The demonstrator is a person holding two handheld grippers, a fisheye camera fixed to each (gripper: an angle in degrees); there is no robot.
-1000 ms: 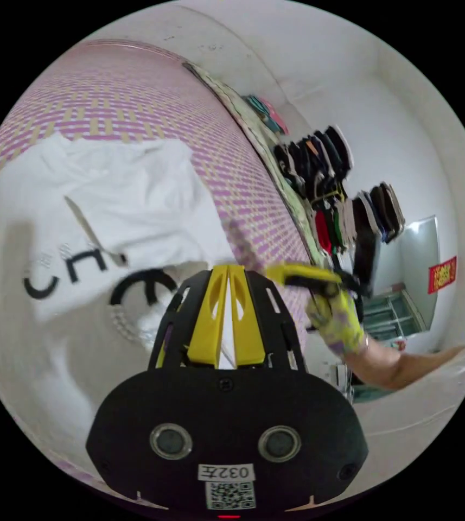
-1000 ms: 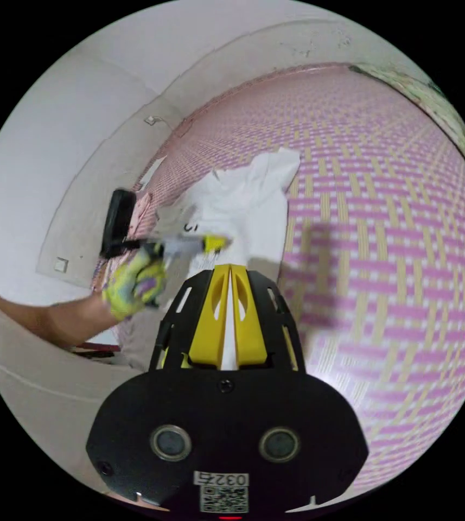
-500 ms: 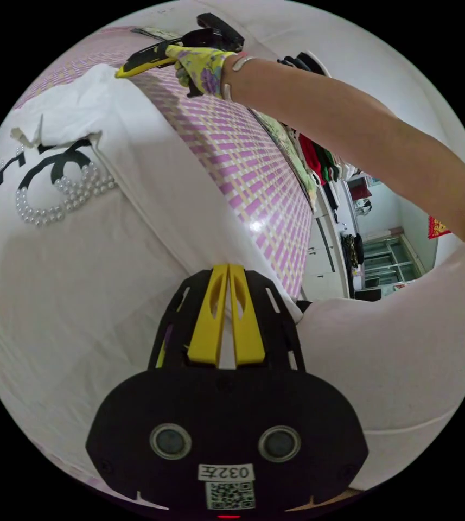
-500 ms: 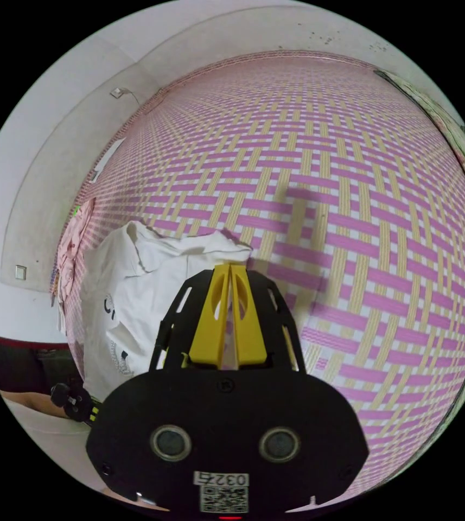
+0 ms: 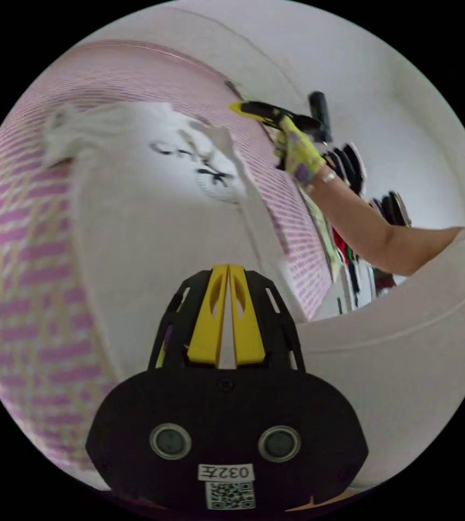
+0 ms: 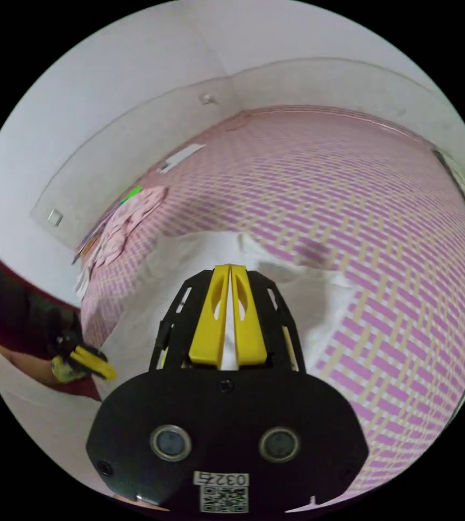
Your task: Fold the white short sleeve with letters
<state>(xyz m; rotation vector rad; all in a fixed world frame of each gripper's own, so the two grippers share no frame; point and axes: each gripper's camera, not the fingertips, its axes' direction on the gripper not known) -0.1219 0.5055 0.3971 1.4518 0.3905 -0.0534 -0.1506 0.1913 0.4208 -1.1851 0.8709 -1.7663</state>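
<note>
The left gripper [image 5: 228, 267] is clamping the near hem of the white shirt [image 5: 151, 217], its jaws together; the right gripper [image 6: 230, 267] is pinching the far end. Bunched a second ago, the shirt is now stretching flat across the woven mat [image 6: 351, 179], ready for folding.

Bare woven mat [image 6: 384, 228] beyond shirt [image 6: 308, 309]

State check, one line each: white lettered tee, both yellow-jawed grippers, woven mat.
White short-sleeve tee with black letters: spread out on the mat, letters facing up, rumpled at the far end, not yet folded.
Left gripper: jaws shut, white cloth showing between them.
Right gripper: jaws shut, white cloth showing between them.
Pink-and-tan woven mat: lying flat under the tee.
</note>
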